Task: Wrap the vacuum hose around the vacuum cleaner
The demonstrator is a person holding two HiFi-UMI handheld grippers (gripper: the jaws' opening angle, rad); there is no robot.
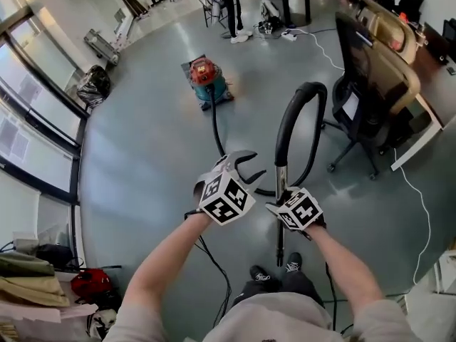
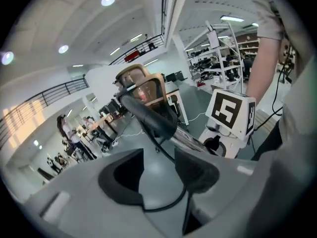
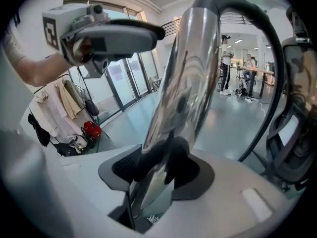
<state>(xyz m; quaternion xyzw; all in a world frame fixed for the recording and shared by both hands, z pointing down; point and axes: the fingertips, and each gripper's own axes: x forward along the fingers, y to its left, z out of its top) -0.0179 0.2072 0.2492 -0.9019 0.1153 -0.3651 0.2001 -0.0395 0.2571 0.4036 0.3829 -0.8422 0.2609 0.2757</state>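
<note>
The red and teal vacuum cleaner (image 1: 207,80) stands on the grey floor ahead of me. Its black hose (image 1: 216,123) runs from it toward me and arches up into the curved black handle (image 1: 302,97) of the chrome wand (image 1: 282,180). My right gripper (image 1: 283,201) is shut on the chrome wand (image 3: 184,78), which stands upright between its jaws (image 3: 158,168). My left gripper (image 1: 251,167) hovers just left of the wand, open, with nothing between its jaws (image 2: 158,175). The black handle (image 2: 148,115) lies beyond its jaws.
A black office chair (image 1: 365,95) stands close to the right of the wand, beside a desk. A thin black cable (image 1: 216,266) and a white cable (image 1: 420,205) trail over the floor. A black bag (image 1: 93,85) sits by the windows. People (image 1: 231,6) stand far back.
</note>
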